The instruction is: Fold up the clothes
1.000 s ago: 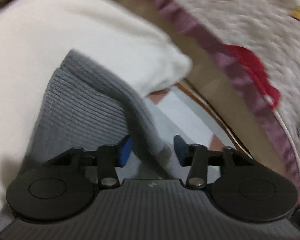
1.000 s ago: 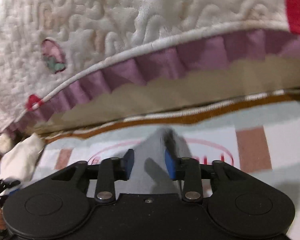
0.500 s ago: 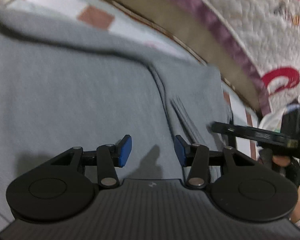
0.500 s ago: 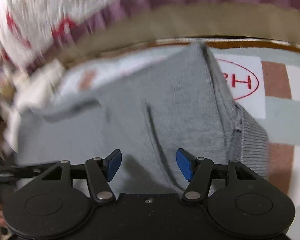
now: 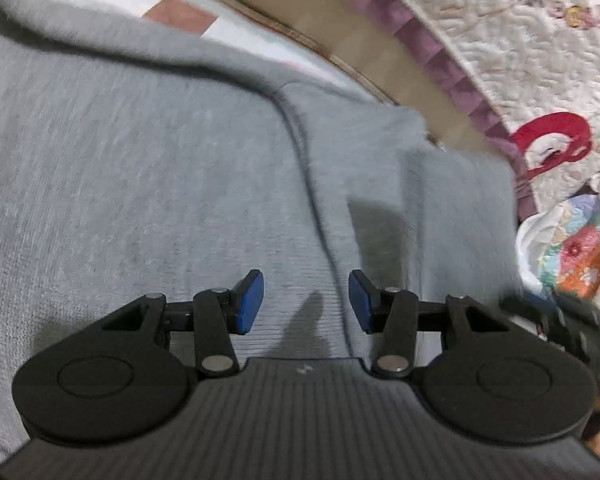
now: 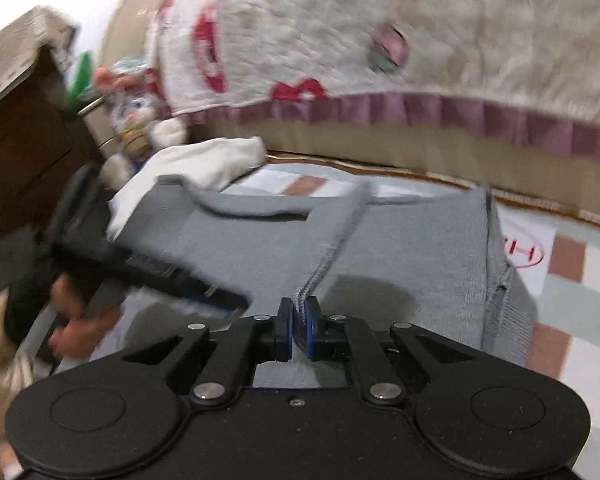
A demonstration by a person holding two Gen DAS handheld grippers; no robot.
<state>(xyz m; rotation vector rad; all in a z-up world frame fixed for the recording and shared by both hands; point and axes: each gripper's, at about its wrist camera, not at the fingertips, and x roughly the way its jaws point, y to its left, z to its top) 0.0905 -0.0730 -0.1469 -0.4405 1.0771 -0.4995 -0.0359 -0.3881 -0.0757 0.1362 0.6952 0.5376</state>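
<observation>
On patterned mat: grey knit sweater soft, limp; grasp ribbed edges. Right gripper clamps ribbed edge; left gripper spread, empty.

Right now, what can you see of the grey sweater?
The grey sweater is a fine knit with ribbed edges, and it lies spread on a patterned mat beside the bed. One ribbed edge is pulled up into a ridge, pinched in the shut right tool. The left tool hangs open above the cloth beside a seam. A white garment lies at its far corner.
</observation>
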